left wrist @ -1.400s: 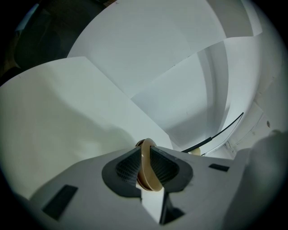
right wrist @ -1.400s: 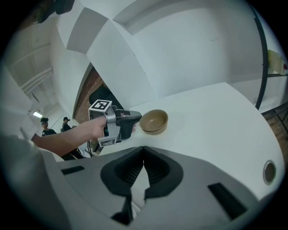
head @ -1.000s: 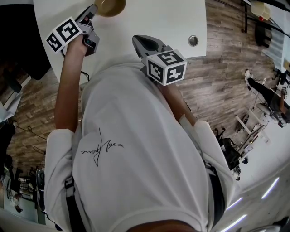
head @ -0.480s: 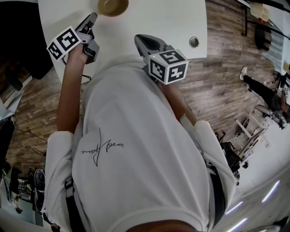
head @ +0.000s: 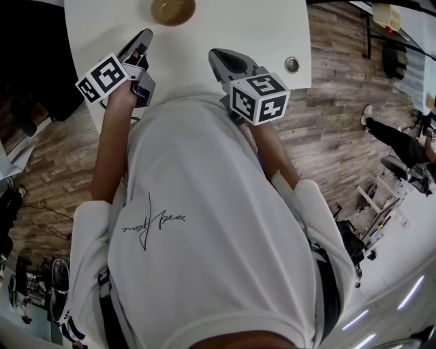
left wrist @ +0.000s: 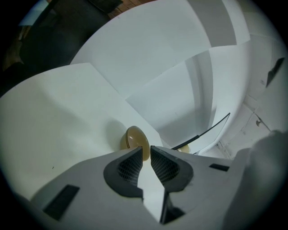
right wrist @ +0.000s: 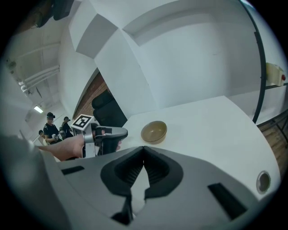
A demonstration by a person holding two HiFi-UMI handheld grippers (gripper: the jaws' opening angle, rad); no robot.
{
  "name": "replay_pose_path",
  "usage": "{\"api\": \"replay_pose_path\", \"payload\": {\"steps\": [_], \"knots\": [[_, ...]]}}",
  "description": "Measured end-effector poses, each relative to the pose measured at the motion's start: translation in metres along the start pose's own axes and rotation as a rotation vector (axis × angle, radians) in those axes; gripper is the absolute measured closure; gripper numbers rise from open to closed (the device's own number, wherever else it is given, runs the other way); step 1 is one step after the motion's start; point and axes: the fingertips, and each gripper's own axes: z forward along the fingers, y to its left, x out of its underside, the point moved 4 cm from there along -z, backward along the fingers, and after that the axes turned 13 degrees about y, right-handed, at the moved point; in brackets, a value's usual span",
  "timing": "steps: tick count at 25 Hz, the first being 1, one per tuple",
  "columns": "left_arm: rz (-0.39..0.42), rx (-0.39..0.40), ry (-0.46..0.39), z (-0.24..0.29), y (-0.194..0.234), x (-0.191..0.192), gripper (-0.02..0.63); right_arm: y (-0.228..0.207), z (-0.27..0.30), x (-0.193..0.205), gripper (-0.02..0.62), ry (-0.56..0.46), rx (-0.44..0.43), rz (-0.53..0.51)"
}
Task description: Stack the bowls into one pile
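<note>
Bowl: one tan bowl (head: pixel 173 10) shows, standing upright at the top edge of the head view, left of centre; whether others are nested inside it cannot be told.
Bowl in the gripper views: it sits centre frame in the right gripper view (right wrist: pixel 154 131), and just beyond the jaw tips, below centre, in the left gripper view (left wrist: pixel 135 140).
Table: one white table (head: pixel 238 31) fills the upper middle of the head view and carries the bowl.
Left gripper: the left gripper (head: pixel 145 35) is in the upper left of the head view, pointing at the bowl but apart from it. In its own view (left wrist: pixel 146 151) the jaws stand a narrow gap apart with nothing between them.
Right gripper: the right gripper (head: pixel 214 54) is at upper centre, right of the bowl and well clear of it. In its own view (right wrist: pixel 144 150) the jaws meet tip to tip on nothing.
Marker cubes: two, one on the left gripper (head: pixel 102 77) and one on the right (head: pixel 259 97).
Table hole: one round grommet (head: pixel 291 65) near the table's right edge.
Person: one white shirt (head: pixel 204 225) fills the lower frame.
Floor: wood planks (head: pixel 340 109) at the right.
</note>
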Motion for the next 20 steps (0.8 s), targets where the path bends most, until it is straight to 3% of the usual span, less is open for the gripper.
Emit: {"api": "replay_pose_path", "payload": {"steps": [4, 6, 11, 20], "knots": [[0.113, 0.000, 0.011, -0.006, -0.019, 0.004, 0.563, -0.005, -0.008, -0.006, 0.584, -0.031, 0.009, -0.016], [0.141, 0.002, 0.000, -0.011, -0.028, 0.004, 0.595, -0.006, -0.011, -0.008, 0.584, -0.038, 0.017, -0.029], [0.199, 0.010, -0.042, -0.032, -0.049, 0.001, 0.598, 0.000, -0.018, -0.019, 0.584, -0.096, 0.010, -0.060], [0.335, -0.070, -0.109, -0.059, -0.071, 0.000, 0.598, 0.005, -0.039, -0.031, 0.586, -0.172, -0.023, -0.070]]}}
